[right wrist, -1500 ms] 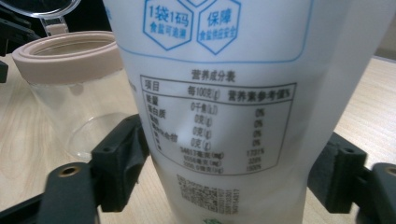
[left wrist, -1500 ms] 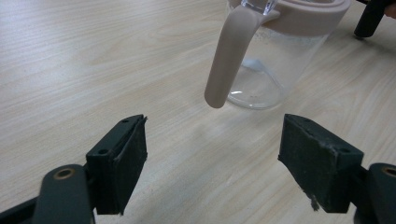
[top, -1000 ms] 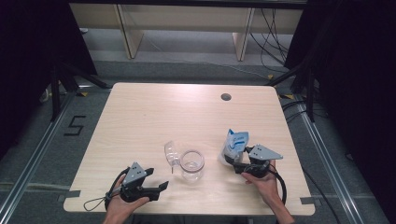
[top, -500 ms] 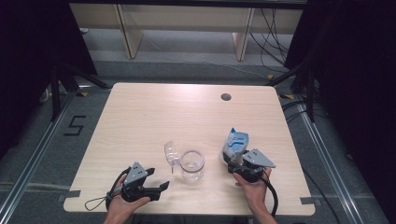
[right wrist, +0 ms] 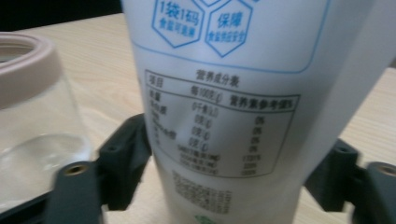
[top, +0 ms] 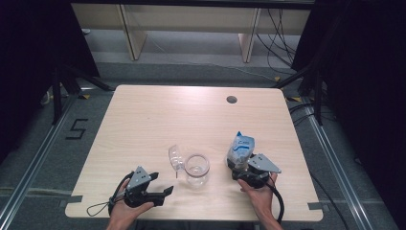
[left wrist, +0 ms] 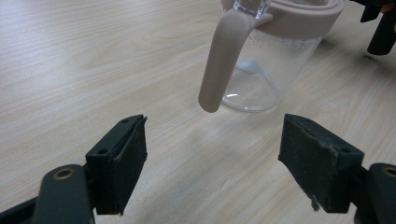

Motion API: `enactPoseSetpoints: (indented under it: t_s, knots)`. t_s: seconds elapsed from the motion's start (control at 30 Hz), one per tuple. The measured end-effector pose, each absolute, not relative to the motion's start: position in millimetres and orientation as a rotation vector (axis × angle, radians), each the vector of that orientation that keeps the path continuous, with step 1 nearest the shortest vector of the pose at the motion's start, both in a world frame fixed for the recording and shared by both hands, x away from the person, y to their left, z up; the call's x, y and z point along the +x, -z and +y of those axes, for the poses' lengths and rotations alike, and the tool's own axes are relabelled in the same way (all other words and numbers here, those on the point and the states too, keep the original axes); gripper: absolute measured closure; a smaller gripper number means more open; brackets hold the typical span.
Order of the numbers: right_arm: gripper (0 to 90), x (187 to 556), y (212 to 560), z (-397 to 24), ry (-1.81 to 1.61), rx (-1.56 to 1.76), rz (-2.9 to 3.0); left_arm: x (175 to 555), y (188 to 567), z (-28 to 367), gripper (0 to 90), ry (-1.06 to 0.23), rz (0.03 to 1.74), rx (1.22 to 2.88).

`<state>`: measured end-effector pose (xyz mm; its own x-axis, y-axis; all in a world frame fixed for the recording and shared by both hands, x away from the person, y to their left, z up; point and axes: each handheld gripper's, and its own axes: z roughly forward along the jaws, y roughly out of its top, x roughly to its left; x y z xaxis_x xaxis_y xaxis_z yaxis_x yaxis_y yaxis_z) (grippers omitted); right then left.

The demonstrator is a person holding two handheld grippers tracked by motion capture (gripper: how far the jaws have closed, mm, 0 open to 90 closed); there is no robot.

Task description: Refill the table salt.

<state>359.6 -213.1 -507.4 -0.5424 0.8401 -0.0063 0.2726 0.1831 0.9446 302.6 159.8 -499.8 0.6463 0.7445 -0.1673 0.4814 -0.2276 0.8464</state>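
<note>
White-and-blue printed plastic pouch (top: 241,147) stands upright at the lower right of the pale wooden bench (top: 158,120) in the high view, right in front of the right tongs (top: 238,165). In the right gripper view the pouch (right wrist: 224,93) sits between the two black jaws, which have just been opening; they stand wide, the left jaw close against the pouch's side, the right one apart from it, so no squeeze shows. Just left of the pouch stands a clear glass jar with a beige rim and handle (top: 197,168), its transparent lid (top: 175,157) tilted beside it. At the lower left of the high view the left tongs (top: 163,192) rest low over the bench, jaws spread wide and holding nothing, pointing at the jar (left wrist: 261,60).
</note>
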Motion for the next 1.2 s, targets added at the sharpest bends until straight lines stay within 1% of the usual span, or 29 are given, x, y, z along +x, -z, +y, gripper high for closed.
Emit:
enactPoseSetpoints:
  t_s: [0.07,0.1,0.43,0.53,0.6,0.67,0.83,0.93,1.0,1.2]
  knots:
    - [16.4,361,506,-216,-1.396,1.013,1.952,302,500,160,22.6,-0.338,0.970,1.886]
    - [15.8,362,506,-217,-1.430,1.001,1.949,303,500,159,22.6,-0.334,0.971,1.882]
    - [15.6,377,510,-230,-1.495,0.837,2.029,302,500,158,22.7,-0.335,0.964,1.893]
    - [15.8,379,514,-230,-1.541,0.888,2.029,302,500,158,22.8,-0.335,0.963,1.893]
    - [16.0,384,515,-232,-1.514,0.822,2.051,302,500,158,22.8,-0.335,0.963,1.894]
    - [16.4,385,516,-232,-1.532,0.848,2.036,303,500,158,22.8,-0.328,0.959,1.891]
    - [19.9,383,516,-231,-1.514,0.854,2.040,303,501,158,22.8,-0.325,0.958,1.892]
    - [20.8,387,516,-230,-1.521,0.803,2.058,302,500,158,22.8,-0.332,0.962,1.899]
    - [22.1,384,515,-229,-1.503,0.842,2.059,302,500,157,22.8,-0.331,0.962,1.898]
    - [24.2,387,516,-229,-1.501,0.795,2.082,303,500,157,22.8,-0.323,0.958,1.891]
